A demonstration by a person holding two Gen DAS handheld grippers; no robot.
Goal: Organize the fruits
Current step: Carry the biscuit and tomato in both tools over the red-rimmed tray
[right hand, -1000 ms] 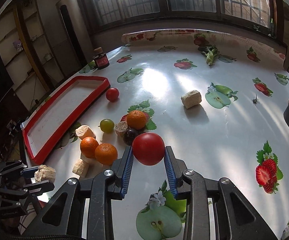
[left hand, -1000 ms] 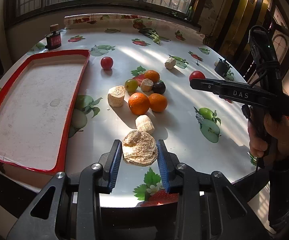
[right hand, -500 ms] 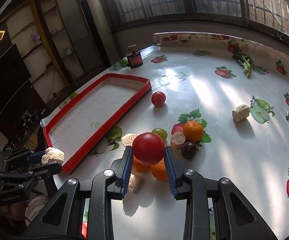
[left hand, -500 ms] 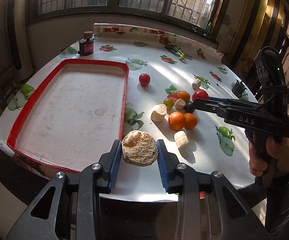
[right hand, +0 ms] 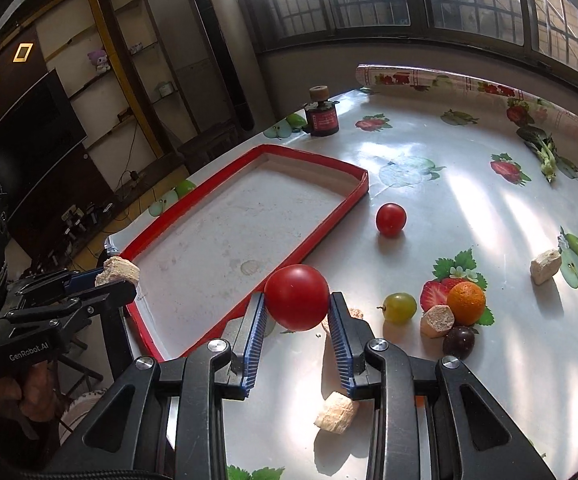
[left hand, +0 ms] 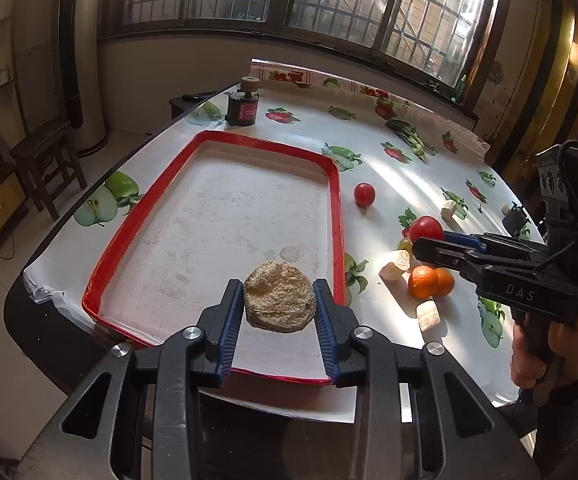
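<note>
My left gripper [left hand: 279, 300] is shut on a round beige crumbly cake [left hand: 279, 298], held above the near end of the red-rimmed tray [left hand: 339, 216]. My right gripper [right hand: 296, 306] is shut on a red tomato [right hand: 297, 296], just outside the tray's [right hand: 329, 220] right rim. In the left wrist view the right gripper [left hand: 429, 236] and its tomato [left hand: 425, 228] hover over the fruit pile. In the right wrist view the left gripper [right hand: 115, 276] with the cake [right hand: 118, 271] sits at the tray's near left corner.
On the fruit-print tablecloth lie a small red tomato [right hand: 390, 219], a green grape [right hand: 399, 307], an orange [right hand: 466, 300], a dark plum [right hand: 459, 342], two oranges [left hand: 429, 282] and several beige chunks [right hand: 545, 266]. A dark jar [right hand: 322, 116] stands beyond the tray. A stool [left hand: 43, 160] stands left of the table.
Both grippers have carried their loads leftwards: the cake from beside the fruit pile to above the tray's near end, the tomato to the tray's right rim. Neither grip changed.
</note>
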